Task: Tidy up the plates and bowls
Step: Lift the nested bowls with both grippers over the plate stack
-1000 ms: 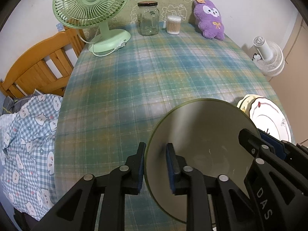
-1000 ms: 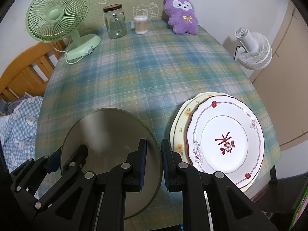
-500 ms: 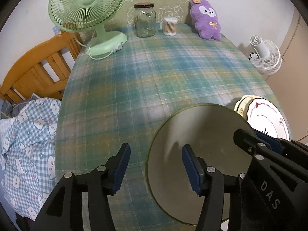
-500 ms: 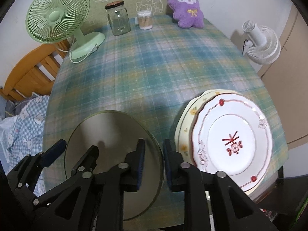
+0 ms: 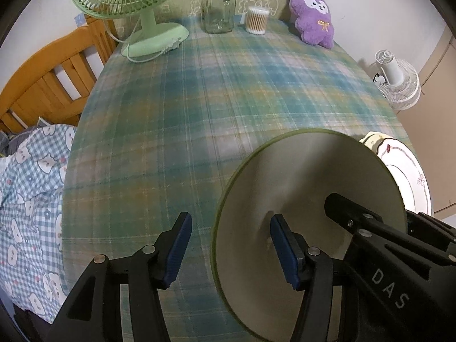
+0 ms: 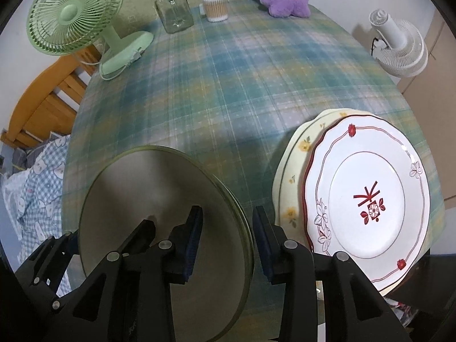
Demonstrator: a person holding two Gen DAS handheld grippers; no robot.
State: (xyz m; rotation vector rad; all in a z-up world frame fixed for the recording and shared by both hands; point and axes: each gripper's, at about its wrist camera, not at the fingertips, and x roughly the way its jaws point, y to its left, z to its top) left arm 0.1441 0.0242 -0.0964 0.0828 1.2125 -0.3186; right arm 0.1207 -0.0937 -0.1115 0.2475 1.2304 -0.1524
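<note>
Olive plate (image 5: 310,188) on table, both grippers' jaws just opened astride rim; right gripper (image 6: 226,238) marked "DAS".

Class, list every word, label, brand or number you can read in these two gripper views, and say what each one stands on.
"DAS": white letters on the black body of the right gripper, seen in the left wrist view.
Tag on the purple plush toy: too small to read.
White fan: a mark on its hub, too blurred to read.
Nothing readable on the glass jar or the plates.
</note>
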